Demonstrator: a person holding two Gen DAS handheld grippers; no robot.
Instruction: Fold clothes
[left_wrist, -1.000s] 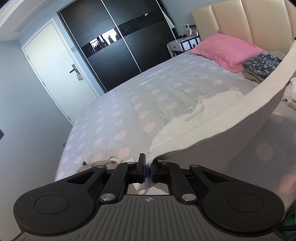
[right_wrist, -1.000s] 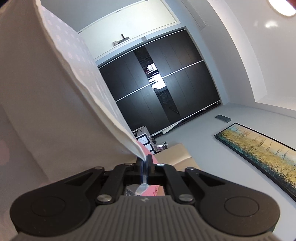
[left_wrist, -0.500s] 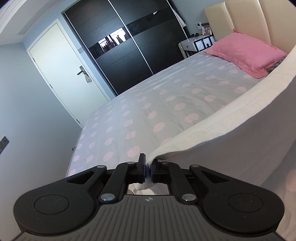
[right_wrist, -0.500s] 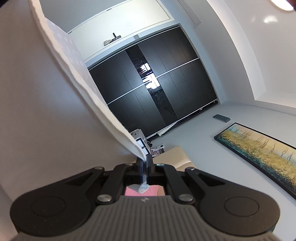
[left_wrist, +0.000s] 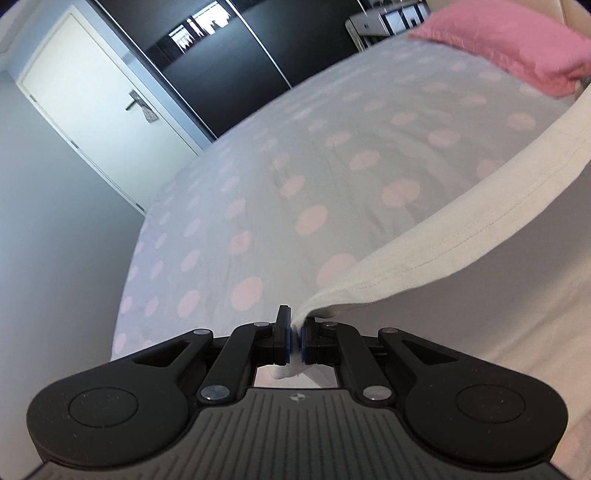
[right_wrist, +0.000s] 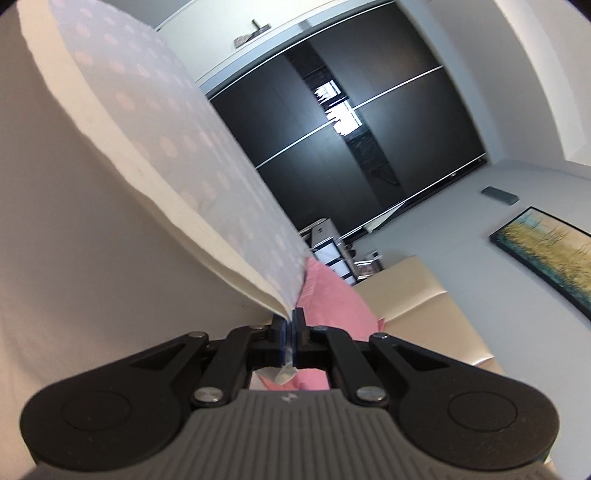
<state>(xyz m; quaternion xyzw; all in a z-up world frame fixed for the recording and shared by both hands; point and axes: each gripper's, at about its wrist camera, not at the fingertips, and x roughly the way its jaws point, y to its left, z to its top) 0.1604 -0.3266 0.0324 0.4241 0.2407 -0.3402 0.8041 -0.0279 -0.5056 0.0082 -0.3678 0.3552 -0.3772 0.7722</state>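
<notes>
Both the left gripper (left_wrist: 294, 336) and the right gripper (right_wrist: 289, 336) have matte black linkage arms with silver screws. Blue pads (left_wrist: 287, 338) line the fingers. Each base is ribbed grey plastic.

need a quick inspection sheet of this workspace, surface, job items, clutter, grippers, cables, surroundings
surface: bed with a grey sheet dotted pink, wide bare stretch ahead of the left gripper
job's things: cream-white cotton garment, hem pulled taut between both grippers, lifted off the bed
clutter: pink pillow at the head end; nothing else seen on the sheet
grippers: left gripper shut on a garment corner; right gripper shut on the other corner
cables: nothing seen
surroundings: white door, black sliding wardrobe, beige padded headboard, framed landscape painting, grey walls
</notes>
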